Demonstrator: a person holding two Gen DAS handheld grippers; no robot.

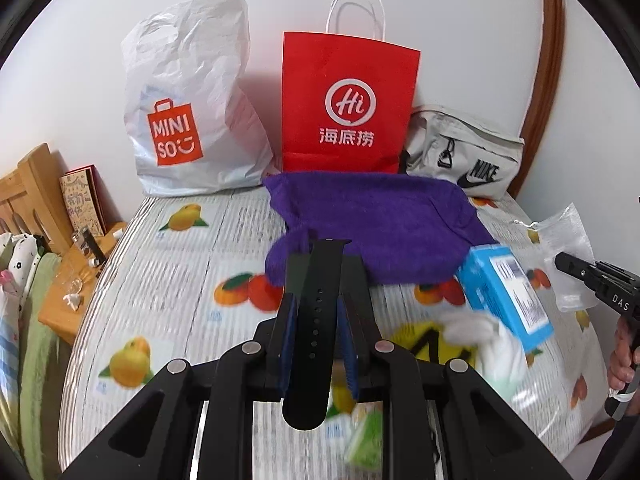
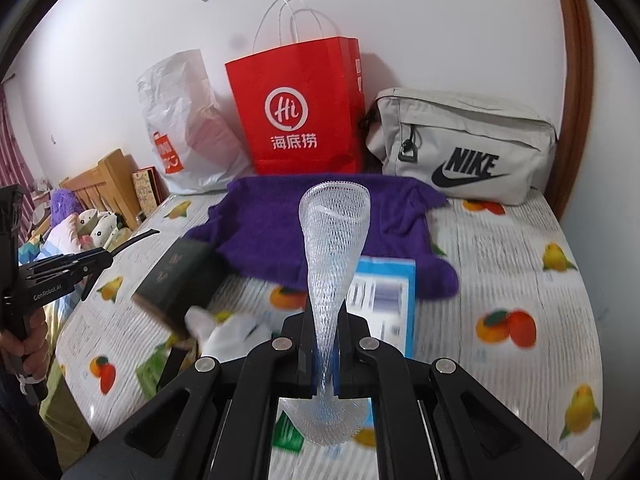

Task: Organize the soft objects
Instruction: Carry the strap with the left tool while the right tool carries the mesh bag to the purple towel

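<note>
We see a purple towel (image 1: 372,220) on a white striped cover printed with orange and yellow fruit (image 1: 180,264). Behind it stand a red paper bag (image 1: 348,104) with white lettering, a white plastic bag (image 1: 188,96) bearing an orange logo, and a pale grey pouch (image 2: 464,144) with black lettering. We also see a black strap (image 1: 316,320), a white mesh sleeve (image 2: 334,248) and a light blue box (image 1: 506,296).

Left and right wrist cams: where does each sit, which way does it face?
Left wrist: on the left gripper, facing down along its fingers, shut on a black strap, toward the red bag; the right gripper and hand show at right.
Right wrist: on the right gripper, shut on a foam net, same heading; the left gripper and hand show at left.
Shared: red bag, purple towel, Nike pouch, blue box.
</note>
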